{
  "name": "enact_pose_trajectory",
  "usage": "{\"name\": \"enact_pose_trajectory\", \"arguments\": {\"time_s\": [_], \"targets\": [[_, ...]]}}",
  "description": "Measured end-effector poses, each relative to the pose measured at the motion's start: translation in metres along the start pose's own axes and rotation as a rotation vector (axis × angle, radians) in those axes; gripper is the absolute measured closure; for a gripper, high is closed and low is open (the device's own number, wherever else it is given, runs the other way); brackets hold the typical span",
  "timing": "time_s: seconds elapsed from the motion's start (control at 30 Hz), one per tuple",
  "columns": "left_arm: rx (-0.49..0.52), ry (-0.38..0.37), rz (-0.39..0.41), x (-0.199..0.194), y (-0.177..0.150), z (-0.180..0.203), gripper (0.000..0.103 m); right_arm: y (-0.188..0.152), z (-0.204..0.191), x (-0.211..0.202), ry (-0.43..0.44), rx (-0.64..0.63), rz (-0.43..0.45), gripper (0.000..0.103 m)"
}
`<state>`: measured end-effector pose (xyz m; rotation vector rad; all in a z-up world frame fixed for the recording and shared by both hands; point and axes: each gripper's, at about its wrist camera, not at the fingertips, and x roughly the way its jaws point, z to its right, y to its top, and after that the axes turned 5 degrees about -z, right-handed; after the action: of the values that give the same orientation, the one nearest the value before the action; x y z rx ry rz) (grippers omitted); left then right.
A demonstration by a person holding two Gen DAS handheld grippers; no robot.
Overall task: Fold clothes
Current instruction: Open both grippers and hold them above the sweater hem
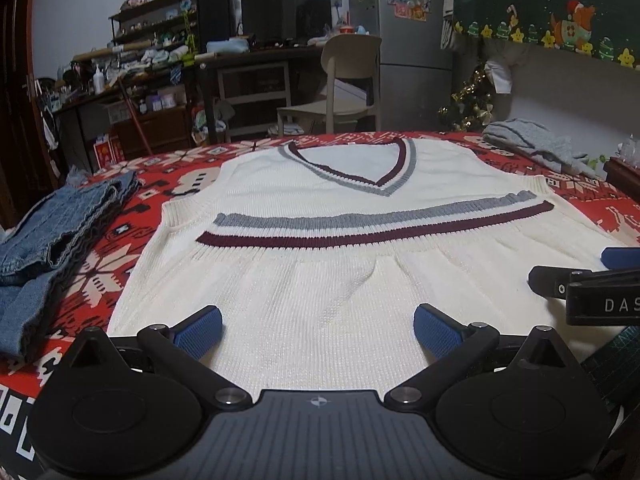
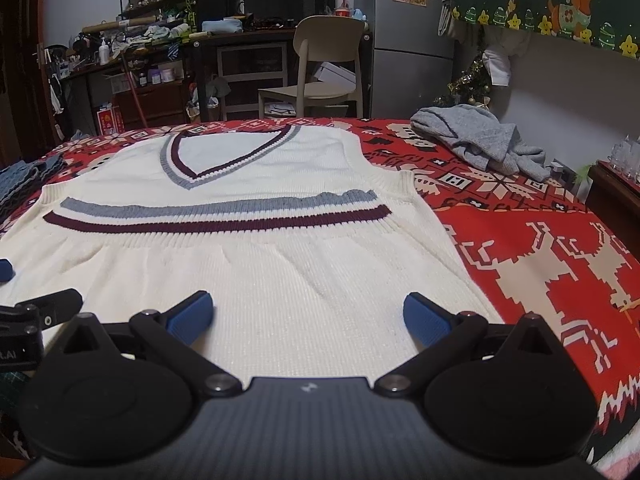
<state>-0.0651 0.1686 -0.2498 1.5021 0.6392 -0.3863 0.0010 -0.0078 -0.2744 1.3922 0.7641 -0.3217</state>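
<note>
A cream knit vest (image 1: 320, 280) with grey and maroon stripes and a V-neck lies flat on the red patterned tablecloth (image 1: 120, 240), neck at the far side. My left gripper (image 1: 318, 330) hovers open over the vest's near hem, left of centre, with nothing between its blue pads. In the right wrist view the same vest (image 2: 260, 272) fills the middle, and my right gripper (image 2: 306, 316) stands open over the hem's right part, also empty. The right gripper shows at the right edge of the left view, the left gripper at the left edge of the right view.
Folded blue jeans (image 1: 52, 240) lie at the table's left. A crumpled grey sweater (image 2: 480, 140) sits at the far right. Bare red cloth (image 2: 560, 272) spreads right of the vest. A beige chair (image 2: 320, 68) and cluttered shelves stand behind the table.
</note>
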Motion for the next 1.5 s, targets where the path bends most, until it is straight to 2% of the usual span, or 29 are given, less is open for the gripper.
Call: {"name": "enact_pose_trajectory", "arguments": {"time_s": [0.43,0.9,1.13,1.5], "targets": [[0.013,0.024,0.013,-0.0006,-0.0011,0.0040,0.000,-0.0018,0.0000,0.0009,-0.002,0.009,0.019,0.001],[-0.045,0.043,-0.004,0.0019,0.0010,0.0074,0.000,-0.0034,-0.0033,0.0019,-0.024,0.013,0.026,0.001],[-0.042,0.022,-0.019,0.0036,0.0036,0.0034,0.000,-0.0002,-0.0009,0.0030,-0.016,0.021,0.005,0.001],[-0.032,0.011,0.003,0.0051,0.0027,0.0048,0.000,-0.0005,-0.0009,0.0046,-0.015,0.013,0.012,0.001]]}}
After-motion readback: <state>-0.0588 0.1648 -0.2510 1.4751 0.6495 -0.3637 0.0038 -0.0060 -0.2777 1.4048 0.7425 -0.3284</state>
